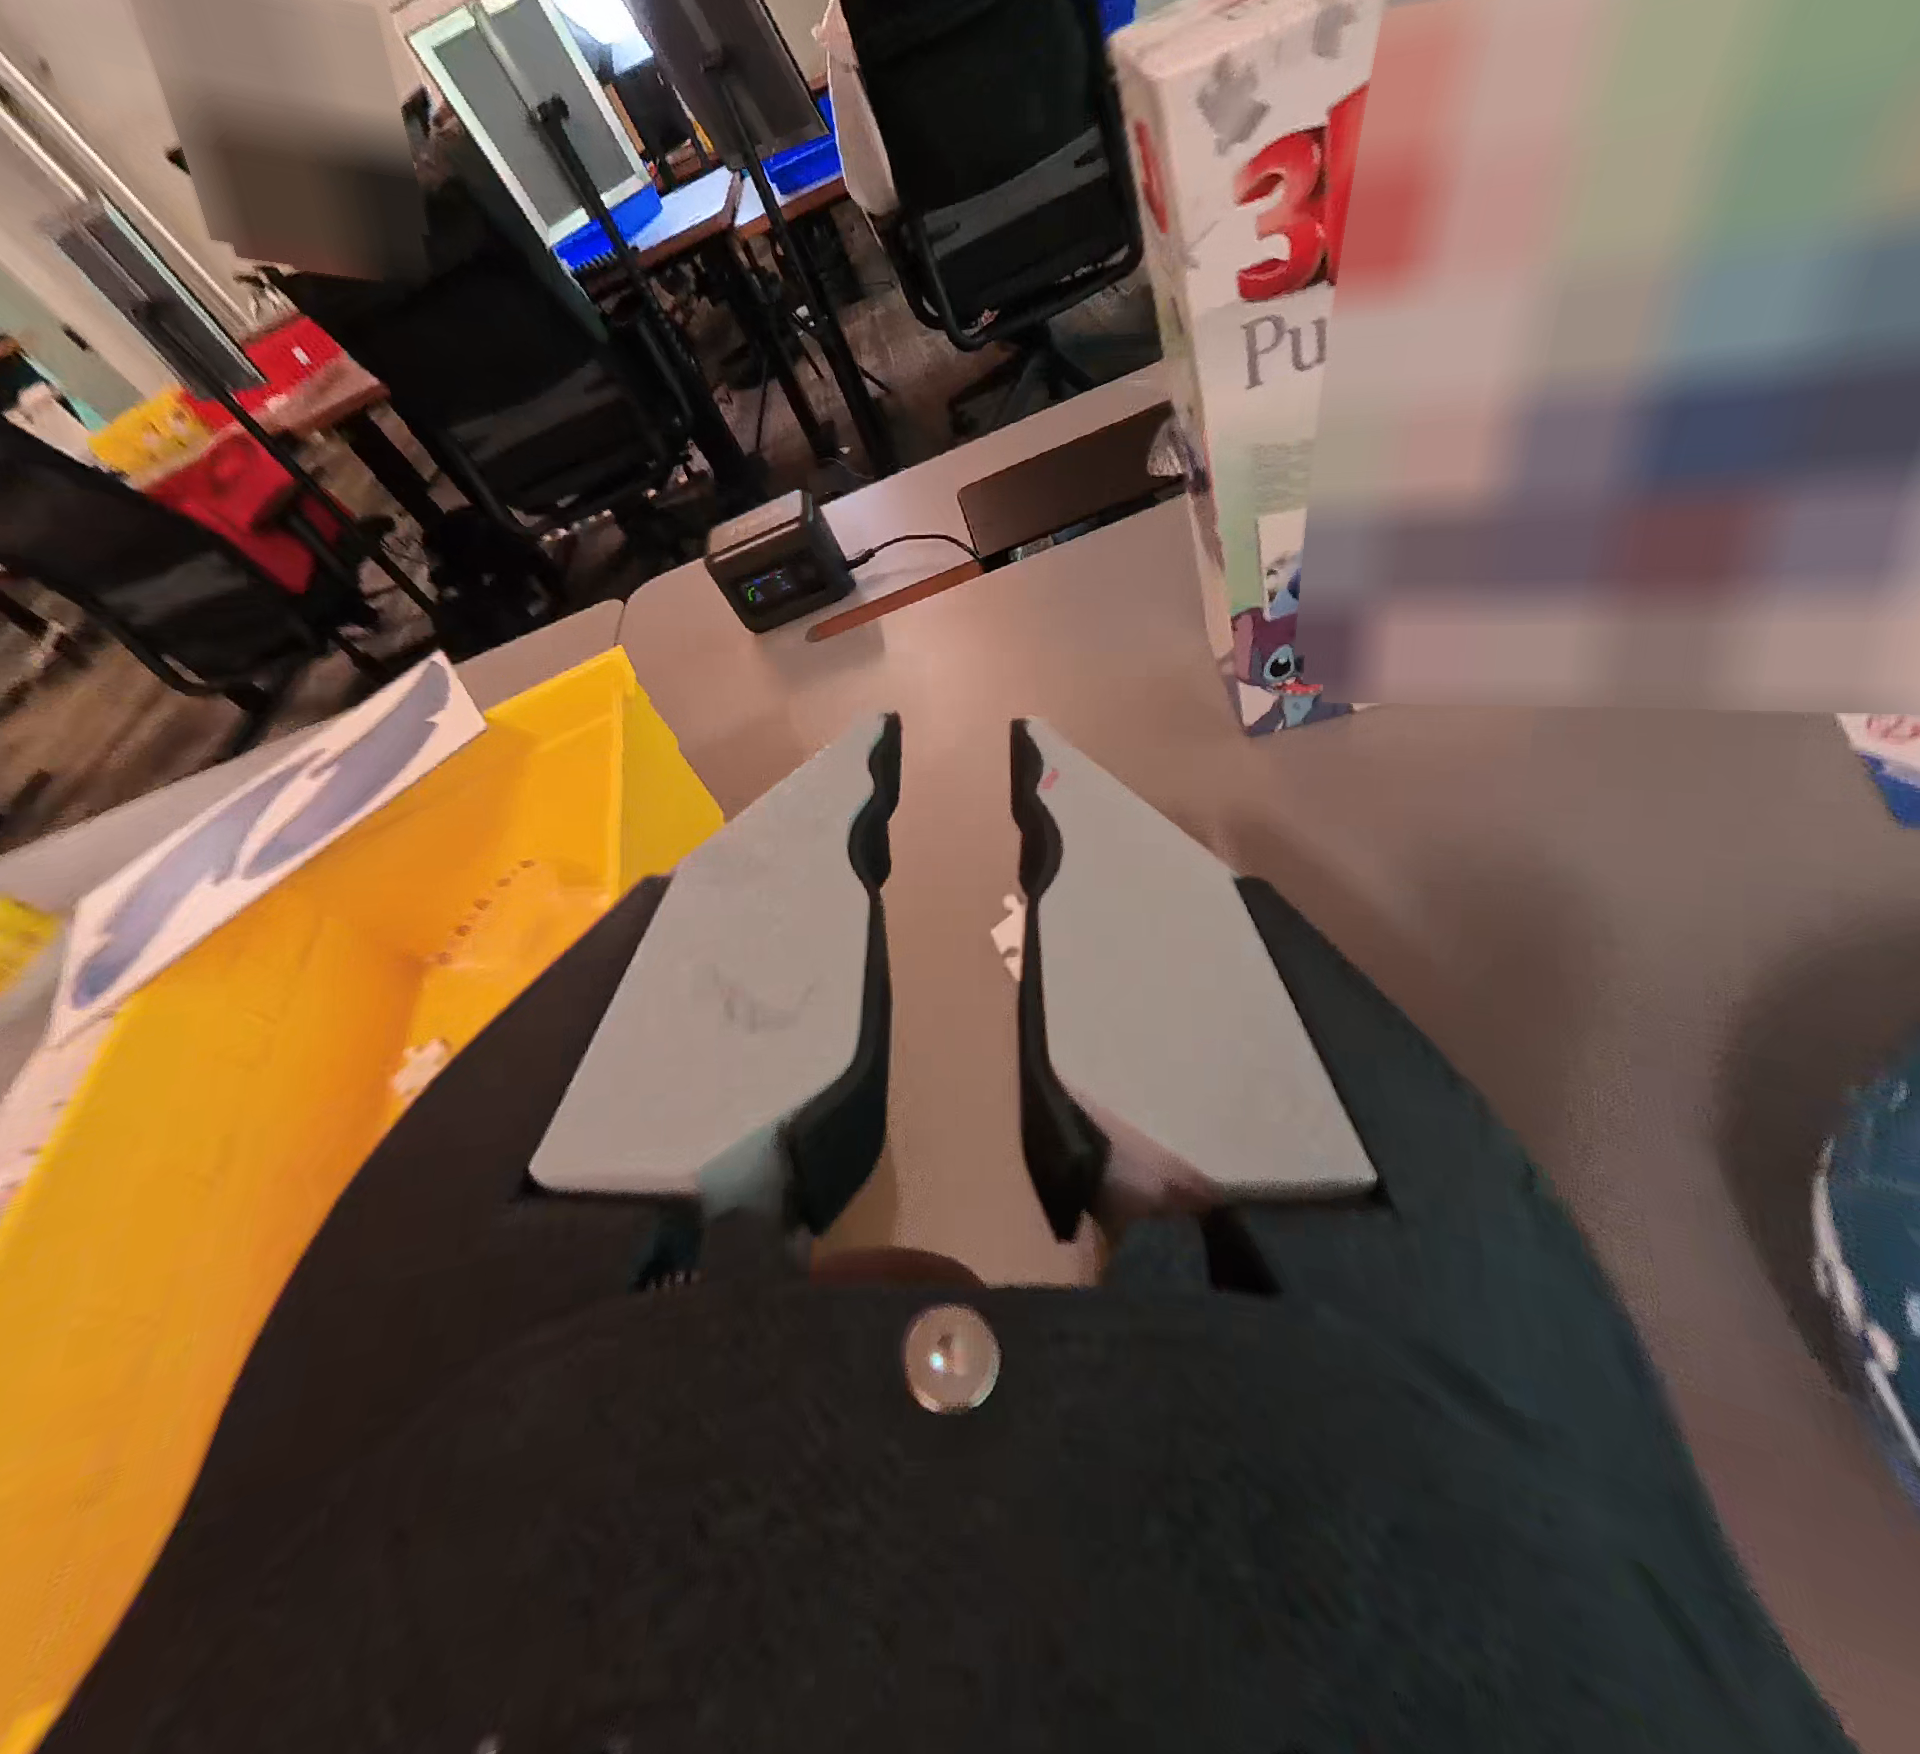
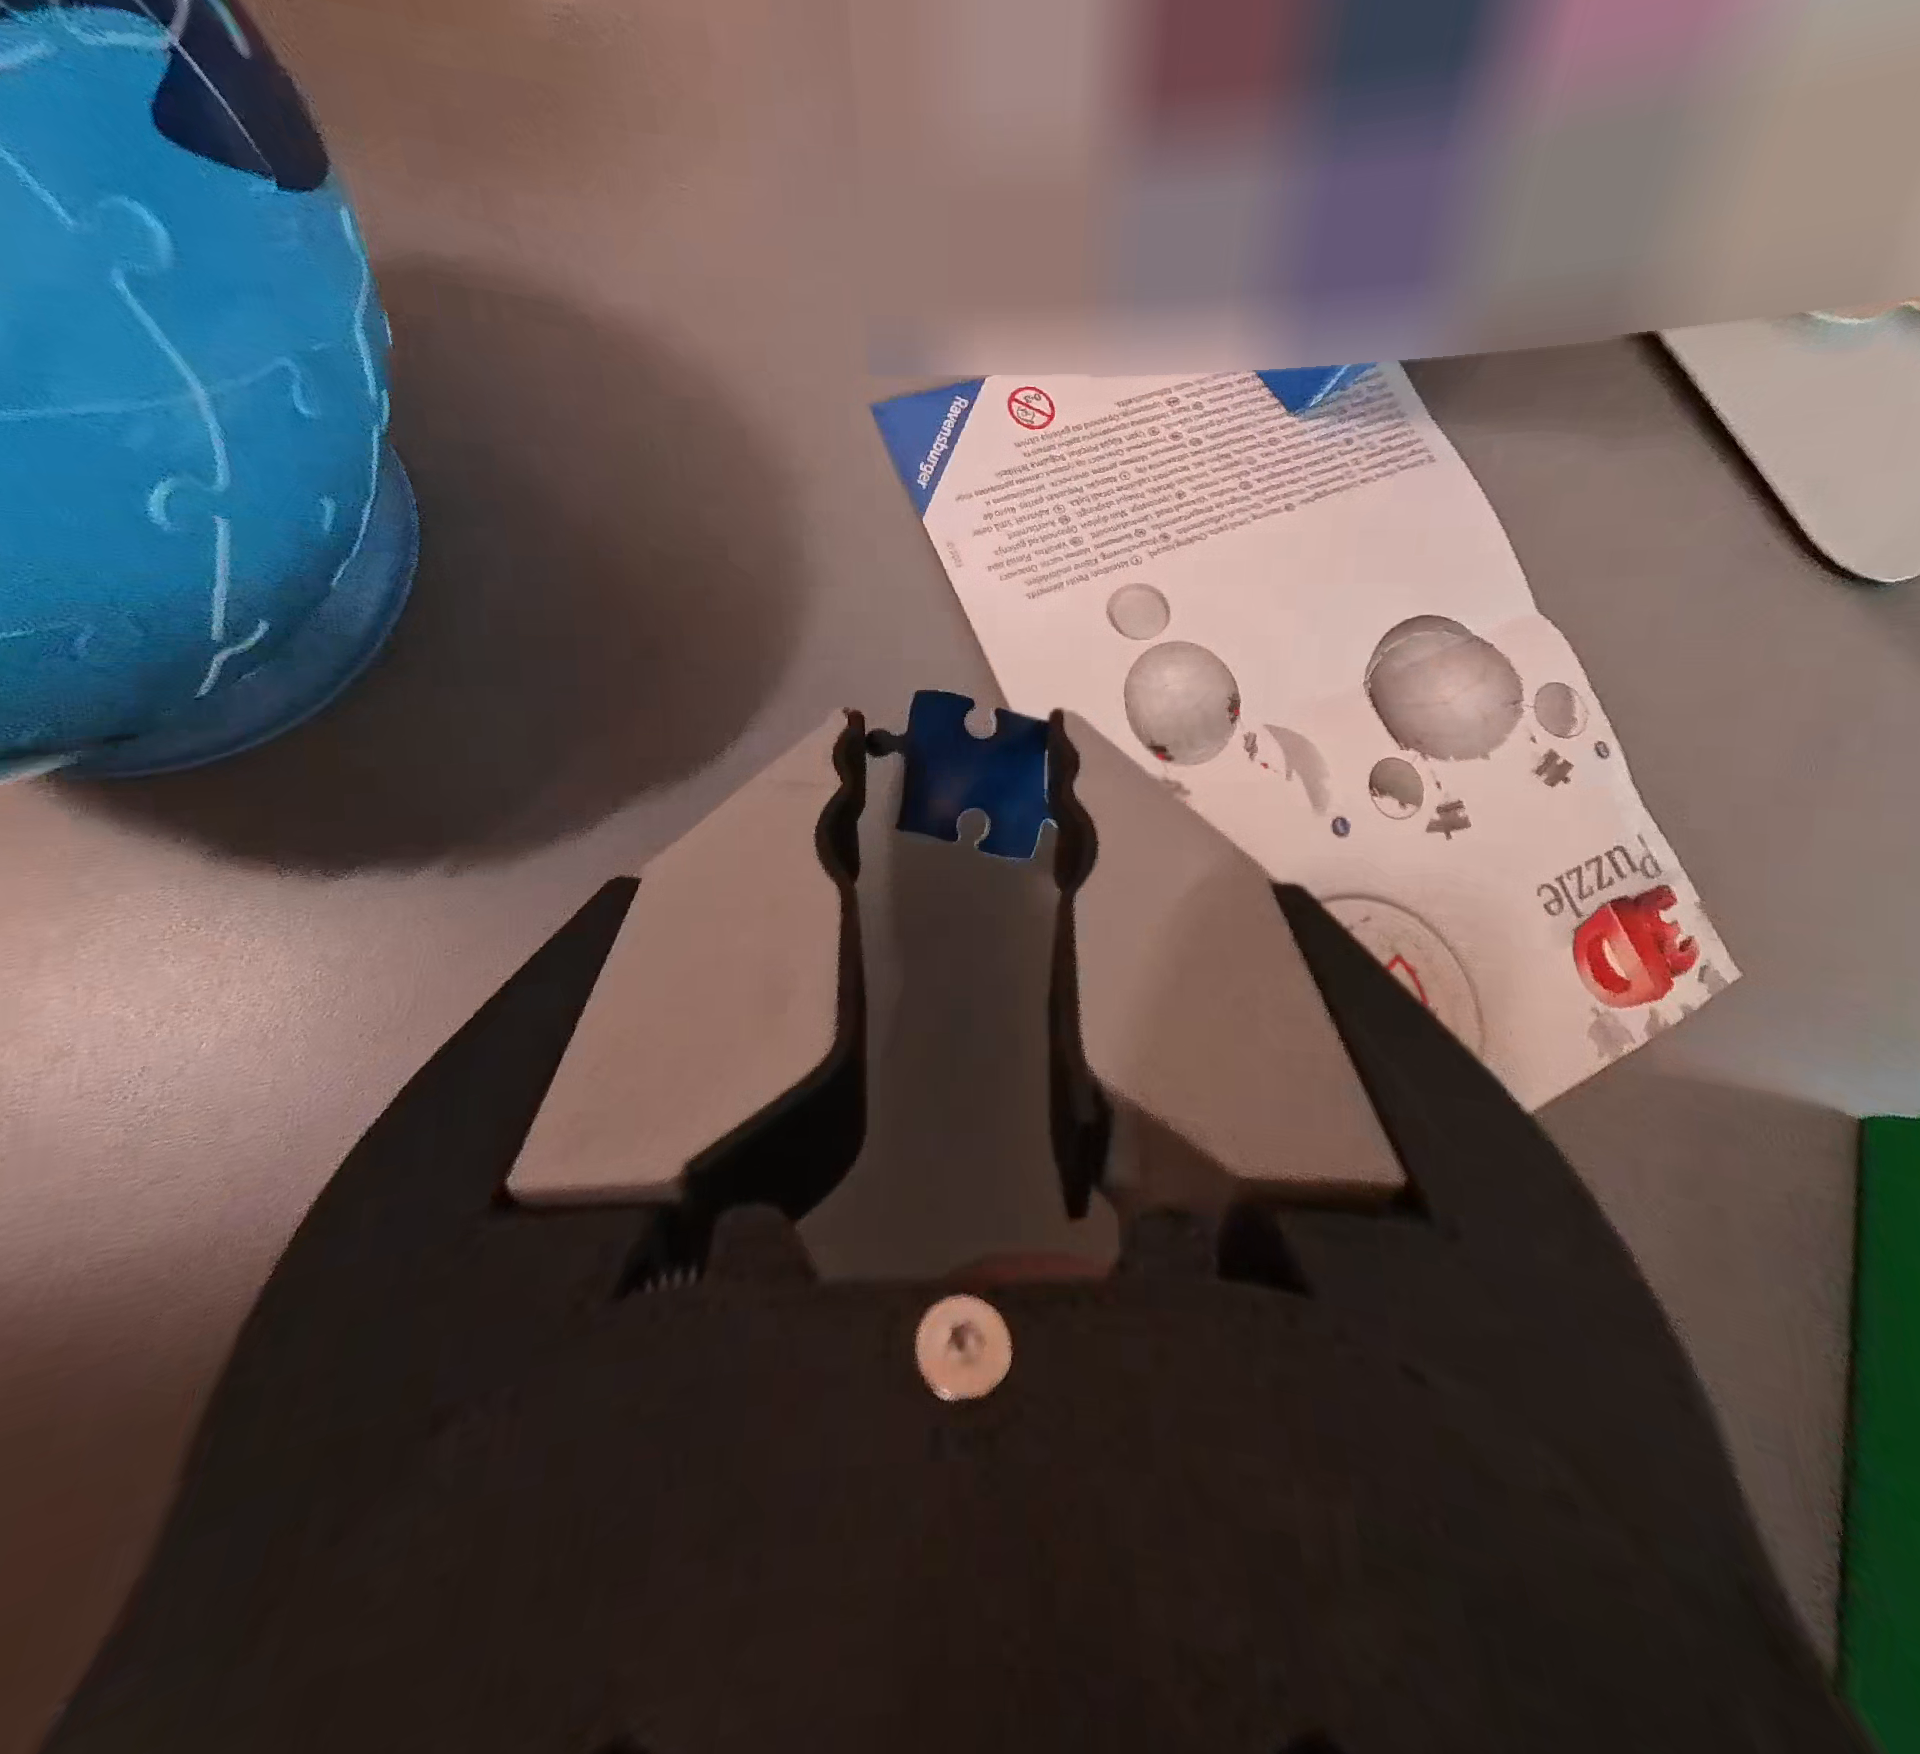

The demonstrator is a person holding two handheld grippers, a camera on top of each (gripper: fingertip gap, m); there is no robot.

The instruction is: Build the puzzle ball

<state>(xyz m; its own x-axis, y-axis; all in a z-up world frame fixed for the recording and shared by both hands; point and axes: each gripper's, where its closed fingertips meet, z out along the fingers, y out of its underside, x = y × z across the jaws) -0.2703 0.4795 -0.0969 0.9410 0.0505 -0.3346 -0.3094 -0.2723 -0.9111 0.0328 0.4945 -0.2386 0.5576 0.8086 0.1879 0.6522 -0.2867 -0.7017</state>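
Right tool: my right tool (image 2: 954,774) has its fingers closed onto a dark blue puzzle piece (image 2: 971,779), pinched at the tips above the counter (image 2: 623,873)
Left tool: my left tool (image 1: 954,774) stands slightly parted with nothing between the fingers; a yellow bin (image 1: 312,977) sits to its left
Puzzle ball: the partly built blue puzzle ball (image 2: 177,416) rests on the counter, left of my right tool and apart from it
Sheet: an instruction sheet (image 2: 1299,665) lies flat just right of the piece; the puzzle box (image 1: 1236,333) stands beyond
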